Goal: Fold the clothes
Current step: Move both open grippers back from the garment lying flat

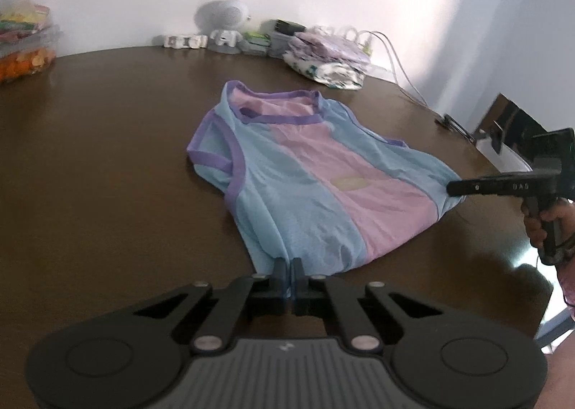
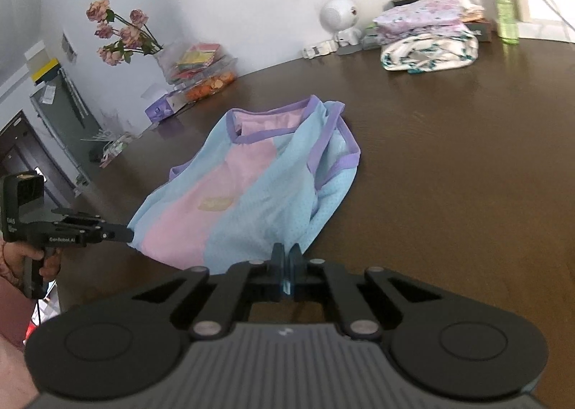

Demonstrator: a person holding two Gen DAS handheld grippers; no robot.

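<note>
**Both grippers pinching the hem of the pastel top**

The sleeveless top [image 1: 312, 171] lies on the dark wooden table [image 1: 107, 157], neckline toward the wall, hem toward me. It is thin mesh: pale blue side panels, a pink centre panel with a small yellowish patch whose print I cannot read, and purple binding at the neck and armholes. From the right wrist view the fabric looks lifted and bunched near the hem, though the fisheye may exaggerate that.

My left gripper [image 1: 287, 267] has its fingers pressed together on a blue hem corner, with cloth showing between them. My right gripper [image 2: 286, 253] is likewise closed on the other hem corner, blue fabric caught in the narrow gap.

Writing: the left wrist view shows "DAS" on the side of the right gripper; the right wrist view shows "GenRobot.AI" on the body of the left gripper.

A pile of folded patterned clothes [image 2: 427, 46] and a round white speaker-like gadget [image 2: 337, 13] sit at the table's far edge. Only the right wrist view shows the dried roses [image 2: 118, 31] and a green bottle [image 2: 506, 22]; only the left wrist view shows a dark chair back [image 1: 517, 121].
</note>
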